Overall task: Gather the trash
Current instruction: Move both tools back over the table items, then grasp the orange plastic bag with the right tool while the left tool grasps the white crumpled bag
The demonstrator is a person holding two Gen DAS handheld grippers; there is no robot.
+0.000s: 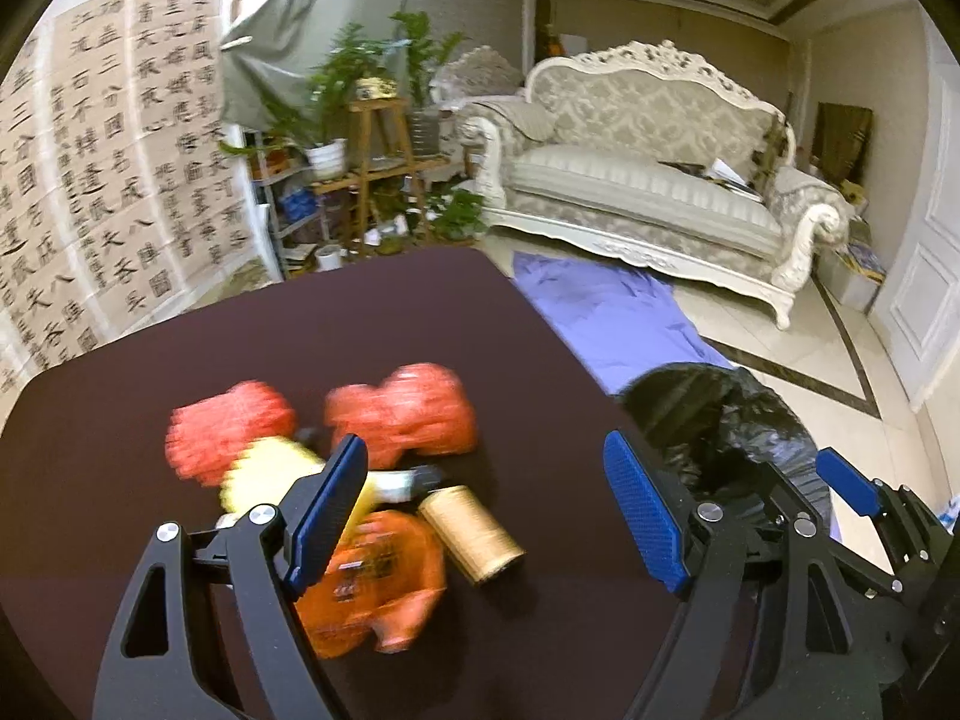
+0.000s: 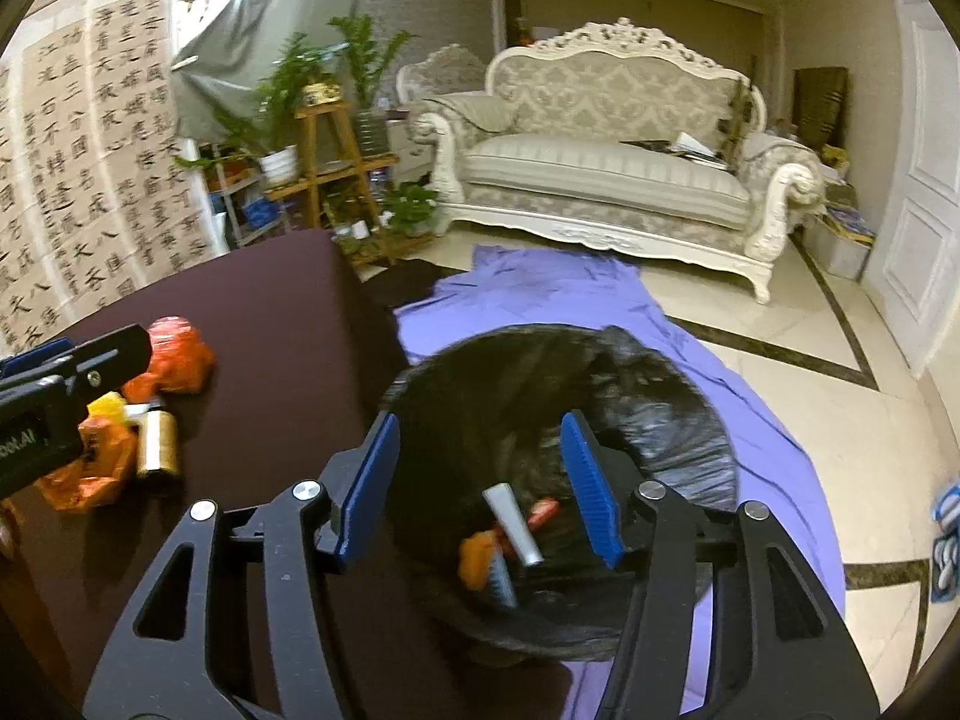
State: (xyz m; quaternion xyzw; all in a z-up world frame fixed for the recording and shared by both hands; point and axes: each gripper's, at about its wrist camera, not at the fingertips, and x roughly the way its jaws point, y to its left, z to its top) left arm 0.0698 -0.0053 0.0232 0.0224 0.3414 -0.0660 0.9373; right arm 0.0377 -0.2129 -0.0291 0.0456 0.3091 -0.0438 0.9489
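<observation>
On the dark table (image 1: 180, 324) lie crumpled orange wrappers (image 1: 399, 411) and a gold spool (image 1: 471, 534); the wrappers look light and soft, best pinched at a bunched fold; the spool seems stiff and apt to roll. The left gripper (image 1: 486, 510) hangs above them with jaws wide and empty; the right gripper (image 2: 480, 489) stands parted, holding nothing, over the black bin bag (image 2: 660, 420)

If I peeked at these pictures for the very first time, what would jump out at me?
Probably the bright heap of orange wrappers with a gold spool on the dark table, right in front of the open left claw. Next, the black-lined trash bin beside the table on a purple cloth, with the open right claw above it and a grey tube already inside. Behind stands a fancy white sofa.
</observation>
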